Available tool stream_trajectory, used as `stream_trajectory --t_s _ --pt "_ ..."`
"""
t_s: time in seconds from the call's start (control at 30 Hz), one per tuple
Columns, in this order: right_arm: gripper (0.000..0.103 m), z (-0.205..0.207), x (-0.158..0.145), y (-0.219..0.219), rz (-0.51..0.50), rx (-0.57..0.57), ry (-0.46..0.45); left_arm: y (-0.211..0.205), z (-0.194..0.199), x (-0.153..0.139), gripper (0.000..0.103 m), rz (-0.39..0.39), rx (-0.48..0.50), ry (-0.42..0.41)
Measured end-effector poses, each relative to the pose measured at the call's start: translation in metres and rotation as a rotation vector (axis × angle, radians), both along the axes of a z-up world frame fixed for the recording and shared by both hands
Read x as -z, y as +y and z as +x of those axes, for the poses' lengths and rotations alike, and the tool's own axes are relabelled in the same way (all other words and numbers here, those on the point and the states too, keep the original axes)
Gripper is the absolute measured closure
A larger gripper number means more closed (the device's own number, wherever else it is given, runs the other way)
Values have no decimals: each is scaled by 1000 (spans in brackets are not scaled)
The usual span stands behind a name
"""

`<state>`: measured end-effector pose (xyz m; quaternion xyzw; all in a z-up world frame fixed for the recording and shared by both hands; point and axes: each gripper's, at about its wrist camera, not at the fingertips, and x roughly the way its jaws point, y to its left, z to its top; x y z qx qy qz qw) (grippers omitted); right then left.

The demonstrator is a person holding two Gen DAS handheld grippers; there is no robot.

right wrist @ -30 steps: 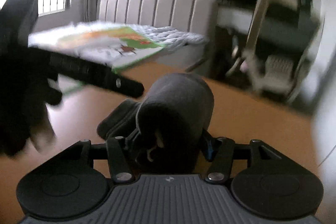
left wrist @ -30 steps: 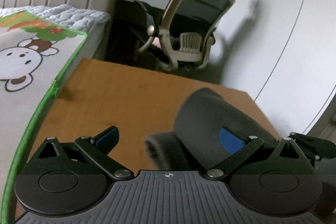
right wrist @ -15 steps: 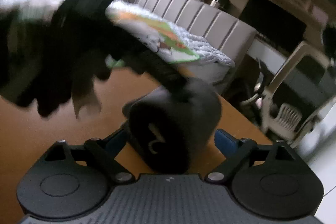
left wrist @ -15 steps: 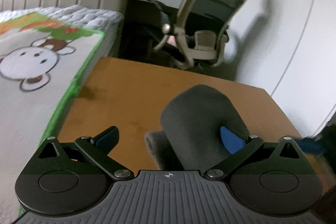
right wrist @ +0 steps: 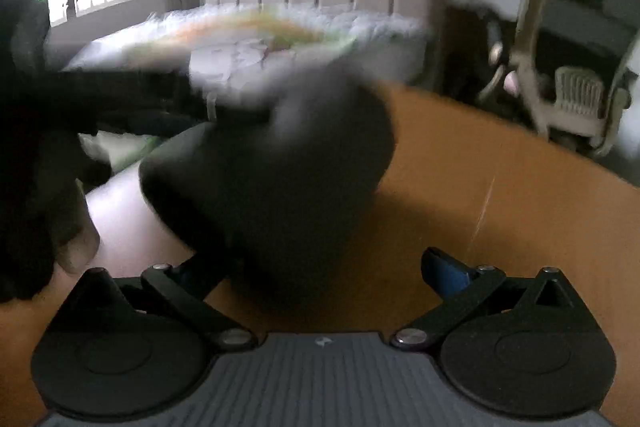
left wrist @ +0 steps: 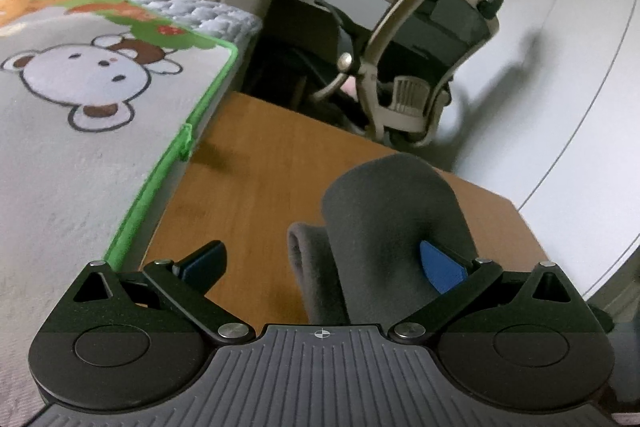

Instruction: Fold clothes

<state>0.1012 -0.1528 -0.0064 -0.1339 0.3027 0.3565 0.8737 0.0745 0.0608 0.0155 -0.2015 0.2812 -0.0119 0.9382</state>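
Rolled dark grey garment (left wrist: 392,227) lies on wooden table (left wrist: 260,163), near its right side in left wrist view.

Left gripper (left wrist: 324,263) spread wide; right blue pad (left wrist: 440,267) touches roll's side, left pad well clear of cloth, nothing clamped.

Right gripper (right wrist: 320,267) jaws have just been opening, now fully apart. Roll (right wrist: 280,163) sits between them, blurred; right pad clear of it, left pad hidden behind cloth.

Bed with cartoon-bear blanket (left wrist: 80,99) beside table. Office chair (left wrist: 420,75) beyond table's far edge.
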Motion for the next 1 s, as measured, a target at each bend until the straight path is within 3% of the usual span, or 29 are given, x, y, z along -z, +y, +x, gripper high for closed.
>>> stream_trajectory --t_s 0.07,0.17,0.4,0.47,0.6,0.77,0.87,1.0 --pt "0 -5 -2 1 -15 -9 -38 -2 -6 -5 0 38 -4 -13" --pt "0 -7 -7 -11 39 -39 -12 -5 -7 -6 0 83 -5 -13" --pt "0 9 -50 -56 289 15 17 -1 -2 1 0 69 2 -19" --pt "0 23 -58 -57 315 56 25 0 -4 4 0 60 3 -20" --pt "0 49 -60 -31 302 80 51 4 -8 9 0 34 4 -19" --pt "0 65 -33 12 245 46 178 3 -11 11 0 40 8 -12" --pt "0 71 -19 14 239 77 228 -2 -14 13 0 45 6 -19" --pt "0 68 -20 3 218 69 210 -13 -10 15 0 42 32 -18"
